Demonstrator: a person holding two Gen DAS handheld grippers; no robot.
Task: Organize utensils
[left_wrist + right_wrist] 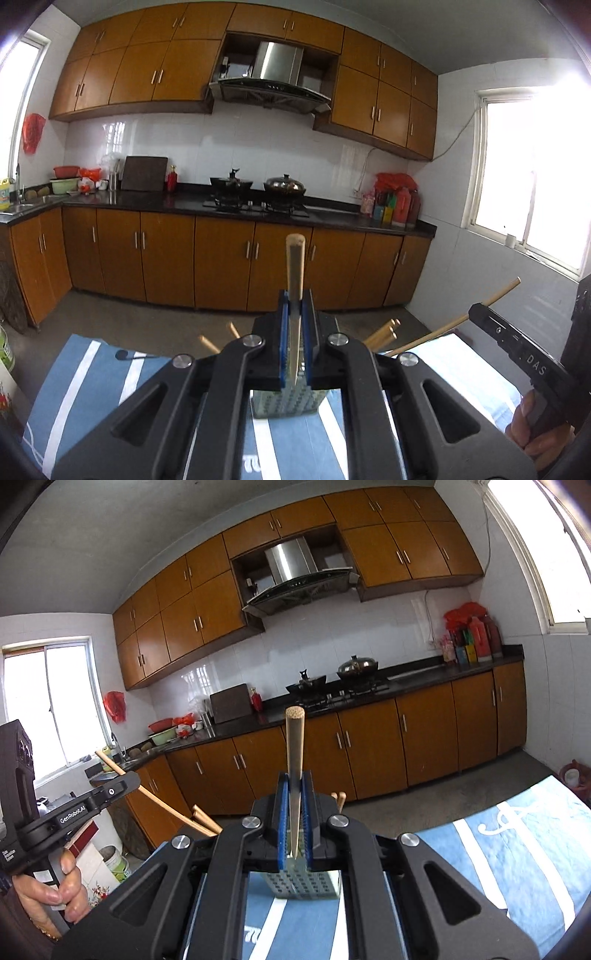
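Both my grippers are clamped on single chopsticks: left gripper [295, 317] on one chopstick [294, 273], right gripper [294, 797] on another [294, 746]. Several already stand in the perforated holder [306, 884]; these two remain.

Two grippers up, one chopstick [294, 280] in each (second chopstick [294, 753]), one perforated holder [288, 402], two pots [284, 184].
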